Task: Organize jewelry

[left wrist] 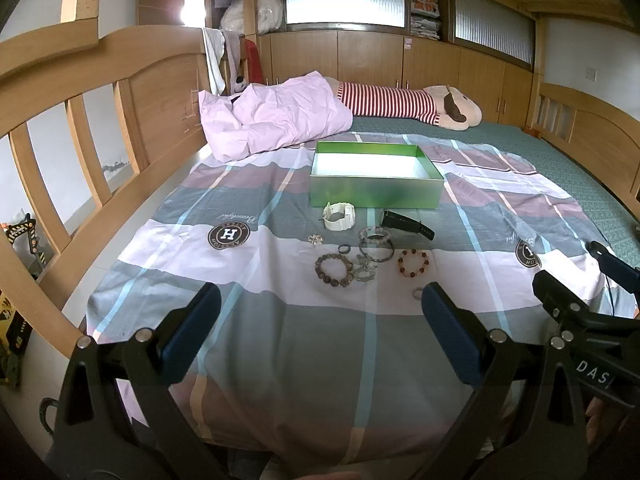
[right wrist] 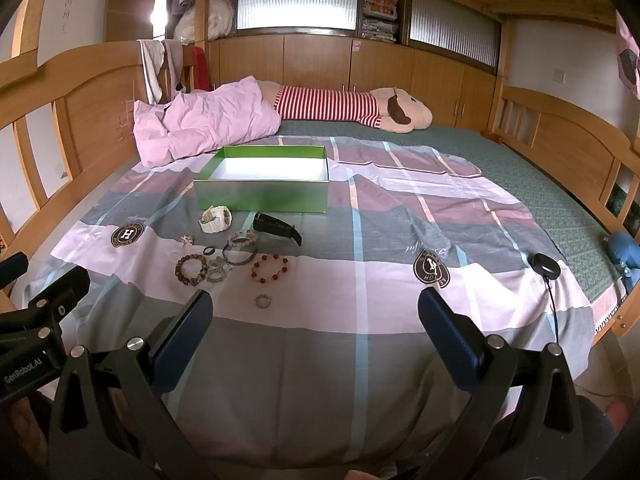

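Observation:
An open green box (left wrist: 376, 194) (right wrist: 260, 196) sits empty on the plaid sheet. In front of it lie a white watch (left wrist: 339, 217) (right wrist: 216, 219), a black watch (left wrist: 406, 224) (right wrist: 277, 227), a brown bead bracelet (left wrist: 334, 269) (right wrist: 191, 269), a red bead bracelet (left wrist: 413, 262) (right wrist: 270, 269), a metal bangle (left wrist: 376, 250) (right wrist: 239, 255), and small rings (right wrist: 263, 301). My left gripper (left wrist: 320, 300) is open and empty, short of the jewelry. My right gripper (right wrist: 314, 306) is open and empty, to the right of the pile.
A pink pillow (left wrist: 272, 116) and a striped plush toy (left wrist: 400, 106) lie behind the box. Wooden bed rails (left wrist: 80, 168) (right wrist: 568, 148) run along both sides. A black device with a cable (right wrist: 545, 266) lies at the sheet's right edge.

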